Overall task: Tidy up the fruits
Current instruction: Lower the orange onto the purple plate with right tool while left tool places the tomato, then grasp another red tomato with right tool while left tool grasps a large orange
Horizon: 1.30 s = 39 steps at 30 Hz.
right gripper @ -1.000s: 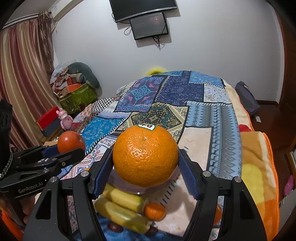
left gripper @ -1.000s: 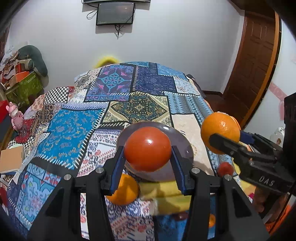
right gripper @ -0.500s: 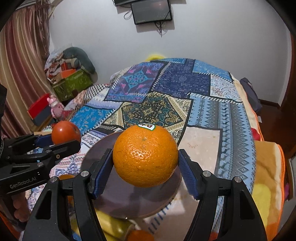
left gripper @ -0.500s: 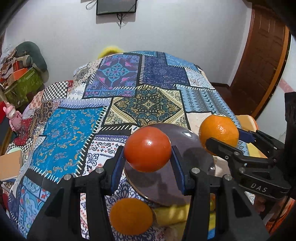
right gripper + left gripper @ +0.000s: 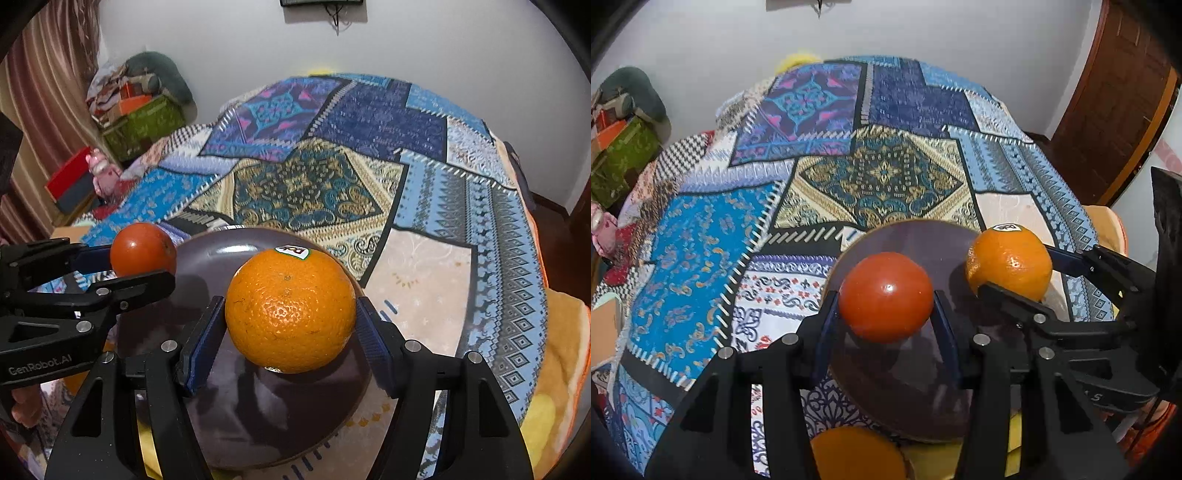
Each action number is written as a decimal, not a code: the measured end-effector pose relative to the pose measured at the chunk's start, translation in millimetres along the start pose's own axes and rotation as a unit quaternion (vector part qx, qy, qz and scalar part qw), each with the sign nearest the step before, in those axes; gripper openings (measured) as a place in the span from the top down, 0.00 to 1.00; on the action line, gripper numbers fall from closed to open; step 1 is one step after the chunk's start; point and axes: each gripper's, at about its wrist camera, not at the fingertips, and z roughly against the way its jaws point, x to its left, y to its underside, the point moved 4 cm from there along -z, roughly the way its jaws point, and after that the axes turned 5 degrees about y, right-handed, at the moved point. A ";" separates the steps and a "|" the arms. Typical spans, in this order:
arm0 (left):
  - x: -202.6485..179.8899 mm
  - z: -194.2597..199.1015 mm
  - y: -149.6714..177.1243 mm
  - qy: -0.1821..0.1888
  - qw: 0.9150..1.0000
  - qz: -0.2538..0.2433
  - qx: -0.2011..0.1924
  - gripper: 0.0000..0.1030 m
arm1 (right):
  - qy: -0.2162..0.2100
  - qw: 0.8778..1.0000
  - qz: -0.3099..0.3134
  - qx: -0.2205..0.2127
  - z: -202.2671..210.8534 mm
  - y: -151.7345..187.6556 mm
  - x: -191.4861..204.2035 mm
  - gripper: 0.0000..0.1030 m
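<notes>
- Left gripper (image 5: pixel 885 306) jaws clamp tomato (image 5: pixel 885 296), right gripper (image 5: pixel 290 325) jaws clamp orange (image 5: pixel 290 311); both over dark plate (image 5: pixel 207 258) on bed.
- Releasing together, round fruits may collide and roll off plate onto quilt (image 5: pixel 879 177).
- Soft bed may tilt plate.

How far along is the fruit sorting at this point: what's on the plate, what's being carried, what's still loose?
Done: nothing visible; the dark plate shows no fruit resting on it. In hand: the left claw grips a red-orange fruit and the right claw grips a stickered orange, both above the plate. Left: releasing both, plus another orange and something yellow lying near the plate's closer edge.
</notes>
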 end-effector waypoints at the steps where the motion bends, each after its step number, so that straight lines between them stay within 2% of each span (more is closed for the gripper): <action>1: 0.7 -3.2 0.5 0.003 1.000 0.003 0.005 0.53 | 0.001 1.000 0.000 0.003 -2.2 1.2 -0.2 0.36; 9: -0.7 -18.8 5.2 0.009 1.000 0.002 0.028 0.53 | 0.001 1.000 0.001 0.023 -12.9 9.0 -3.5 0.35; 18: -2.2 -5.9 3.9 0.000 1.000 -0.005 0.006 0.50 | 0.009 1.000 0.014 0.020 -9.3 9.3 2.5 0.34; 25: -1.5 23.9 4.7 0.004 1.000 0.005 -0.024 0.46 | 0.016 1.000 0.017 -0.021 23.9 0.0 7.2 0.34; 34: -12.5 86.0 12.4 -0.007 0.997 -0.014 -0.079 0.45 | 0.022 0.997 -0.001 -0.068 77.5 -0.1 3.7 0.31; 39: -15.6 117.0 23.6 -0.008 0.995 -0.020 -0.101 0.39 | 0.030 0.995 -0.017 -0.091 105.8 7.9 -2.7 0.29</action>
